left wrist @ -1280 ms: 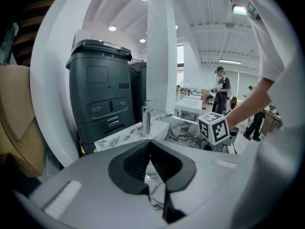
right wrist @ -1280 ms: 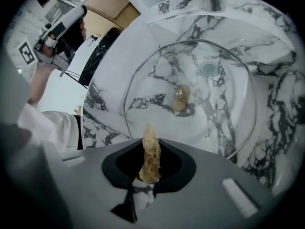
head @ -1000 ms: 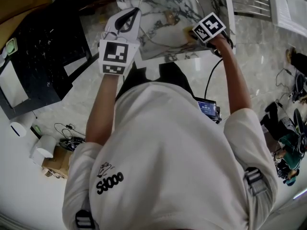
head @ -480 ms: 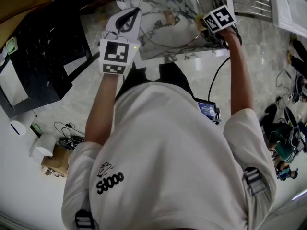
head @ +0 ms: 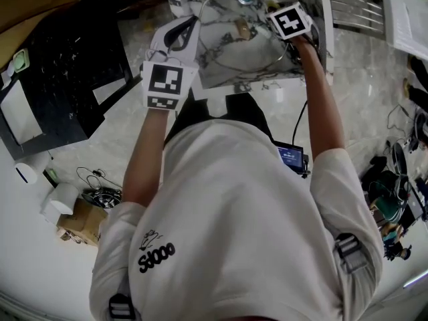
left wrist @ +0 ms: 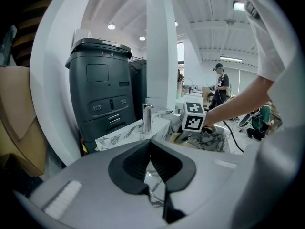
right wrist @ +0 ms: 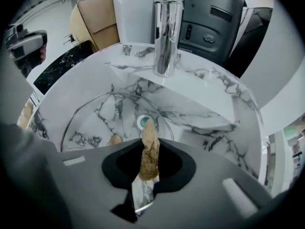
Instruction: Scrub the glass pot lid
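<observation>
The glass pot lid (right wrist: 97, 116), sitting in the marble sink (right wrist: 209, 128), is probably handling as stiff, slippery and breakable, so the left hand-held gripper (left wrist: 150, 147) is clamping its rim while the right hand-held gripper (right wrist: 149, 144) is pinching a soft brown scrub pad (right wrist: 151, 162) over it.

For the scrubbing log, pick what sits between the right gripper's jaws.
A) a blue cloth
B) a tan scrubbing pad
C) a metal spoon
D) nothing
B: in the right gripper view, the right gripper has its jaws closed on a tan scrubbing pad, which sticks out over the glass pot lid in the marble sink.
</observation>
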{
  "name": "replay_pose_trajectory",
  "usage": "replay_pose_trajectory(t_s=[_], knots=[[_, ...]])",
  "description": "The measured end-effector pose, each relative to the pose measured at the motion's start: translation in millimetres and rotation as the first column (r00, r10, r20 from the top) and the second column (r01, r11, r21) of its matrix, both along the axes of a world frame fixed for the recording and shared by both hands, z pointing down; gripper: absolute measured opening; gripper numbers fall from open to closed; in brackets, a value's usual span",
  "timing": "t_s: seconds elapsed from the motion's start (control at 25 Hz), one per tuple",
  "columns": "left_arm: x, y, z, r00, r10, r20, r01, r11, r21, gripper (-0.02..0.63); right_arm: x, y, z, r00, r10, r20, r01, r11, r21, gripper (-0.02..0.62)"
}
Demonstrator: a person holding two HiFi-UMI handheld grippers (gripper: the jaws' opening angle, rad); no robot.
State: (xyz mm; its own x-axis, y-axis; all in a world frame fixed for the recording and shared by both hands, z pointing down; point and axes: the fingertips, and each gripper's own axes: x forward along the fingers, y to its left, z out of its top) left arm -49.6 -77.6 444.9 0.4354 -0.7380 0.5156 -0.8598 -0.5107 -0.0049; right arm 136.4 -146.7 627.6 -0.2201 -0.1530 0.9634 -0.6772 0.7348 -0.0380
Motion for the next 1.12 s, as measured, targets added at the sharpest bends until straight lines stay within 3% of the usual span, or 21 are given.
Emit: replay_pose_trajectory(t_s=[0.16, 0.56, 0.72, 0.88, 1.0, 1.12], knots=[[-6.8, 2.1, 2.2, 1.0, -0.018, 0.004, 0.018, 1.0, -0.006, 0.011, -43.3, -3.1, 5.7, 0.999, -0.025, 0.046, 0.024, 0.999, 0.032, 0.049], [-26.8, 11.2, 3.6, 0.998, -0.063, 0.003, 0.063, 0.998, -0.011, 0.011, -135.9, 38.2, 7.0, 0.952, -0.276, 0.133, 0.273, 0.961, 0.035, 0.051], [-26.5, 14.0, 5.5, 0.998, -0.061, 0.0, 0.061, 0.998, -0.014, 0.011, -146.4, 60.4, 5.6, 0.92, -0.355, 0.165, 0.357, 0.934, 0.017, 0.051], [-21.4, 14.0, 5.5, 0.999, -0.05, -0.002, 0.05, 0.999, -0.009, 0.011, -146.0, 104.3, 8.0, 0.876, -0.417, 0.24, 0.454, 0.883, -0.122, 0.051], [-17.0, 13.4, 4.6, 0.999, -0.04, -0.004, 0.04, 0.999, -0.006, 0.011, -130.6, 128.5, 10.3, 0.866, -0.435, 0.248, 0.485, 0.852, -0.197, 0.051], [-11.0, 12.8, 3.9, 1.0, -0.026, -0.005, 0.026, 1.0, -0.004, 0.011, -111.4, 135.0, 8.8, 0.863, -0.448, 0.235, 0.495, 0.842, -0.214, 0.051]])
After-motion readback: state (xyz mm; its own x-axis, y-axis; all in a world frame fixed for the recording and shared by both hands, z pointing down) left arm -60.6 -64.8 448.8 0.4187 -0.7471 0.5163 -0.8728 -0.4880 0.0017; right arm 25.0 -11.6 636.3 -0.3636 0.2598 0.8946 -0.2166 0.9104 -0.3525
